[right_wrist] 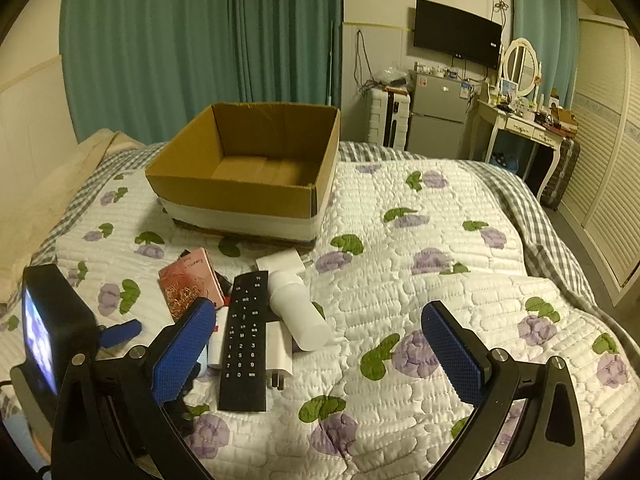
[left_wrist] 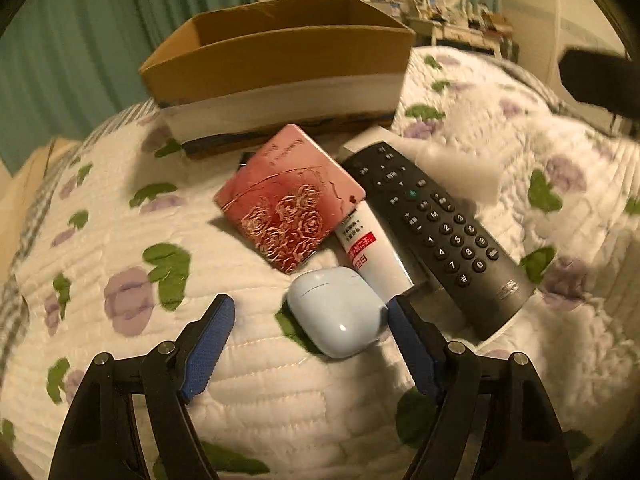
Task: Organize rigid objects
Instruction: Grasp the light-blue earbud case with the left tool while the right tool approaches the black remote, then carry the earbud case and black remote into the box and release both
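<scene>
A pile of small objects lies on the quilted bed in front of an open cardboard box, which also shows in the right wrist view. The pile holds a pale blue earbud case, a pink rose-embossed case, a white tube with a red label and a black remote. My left gripper is open, its jaws on either side of the earbud case, just above it. My right gripper is open and empty, above the quilt right of the remote. A white bottle and white charger lie beside the remote.
The box looks empty inside. The left gripper's body sits at the left edge of the right wrist view. Beyond the bed stand a small fridge, a dressing table and green curtains. Bare quilt spreads to the right.
</scene>
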Action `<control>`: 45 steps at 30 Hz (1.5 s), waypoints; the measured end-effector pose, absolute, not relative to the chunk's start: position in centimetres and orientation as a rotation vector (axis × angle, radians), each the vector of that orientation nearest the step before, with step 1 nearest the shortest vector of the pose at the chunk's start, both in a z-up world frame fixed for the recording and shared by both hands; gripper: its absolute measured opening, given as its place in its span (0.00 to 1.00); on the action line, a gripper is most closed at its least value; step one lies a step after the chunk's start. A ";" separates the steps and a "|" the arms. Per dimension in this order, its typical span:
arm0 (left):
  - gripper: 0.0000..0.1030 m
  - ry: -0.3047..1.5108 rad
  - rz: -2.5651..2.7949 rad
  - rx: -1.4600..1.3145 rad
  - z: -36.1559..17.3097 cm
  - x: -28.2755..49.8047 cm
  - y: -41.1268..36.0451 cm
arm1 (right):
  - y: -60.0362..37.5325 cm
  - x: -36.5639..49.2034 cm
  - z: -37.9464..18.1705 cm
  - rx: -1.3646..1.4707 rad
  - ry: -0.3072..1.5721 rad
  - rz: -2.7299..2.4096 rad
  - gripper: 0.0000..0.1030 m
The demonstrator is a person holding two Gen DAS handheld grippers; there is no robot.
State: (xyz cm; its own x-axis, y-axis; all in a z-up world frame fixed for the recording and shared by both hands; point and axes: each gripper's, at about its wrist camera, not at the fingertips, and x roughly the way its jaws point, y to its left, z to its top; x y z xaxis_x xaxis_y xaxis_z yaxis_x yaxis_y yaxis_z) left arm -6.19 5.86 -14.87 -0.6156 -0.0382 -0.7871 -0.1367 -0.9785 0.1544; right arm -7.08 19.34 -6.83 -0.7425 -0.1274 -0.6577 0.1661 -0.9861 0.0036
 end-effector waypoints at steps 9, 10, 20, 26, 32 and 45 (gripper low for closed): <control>0.50 0.317 2.667 -1.328 -15.0 -6.1 6.8 | 19.8 -7.8 -8.0 1.105 0.065 -2.782 1.00; 0.46 0.303 2.677 -1.319 -14.7 -6.1 6.6 | 19.8 -7.8 -8.0 1.105 0.064 -2.781 1.00; 0.25 0.068 2.747 -1.258 -11.1 -5.3 2.2 | 16.9 -8.0 -9.9 1.153 0.202 -2.696 0.97; 0.25 0.082 2.794 -1.222 -10.2 -5.0 1.3 | 13.7 -9.6 -12.6 1.242 0.261 -2.555 0.79; 0.25 0.028 2.800 -1.219 -10.0 -5.0 0.4 | 12.3 -11.3 -16.0 1.370 0.297 -2.479 0.69; 0.24 0.049 2.836 -1.167 -8.3 -4.1 0.6 | 13.7 -9.4 -14.5 1.280 0.324 -2.514 0.37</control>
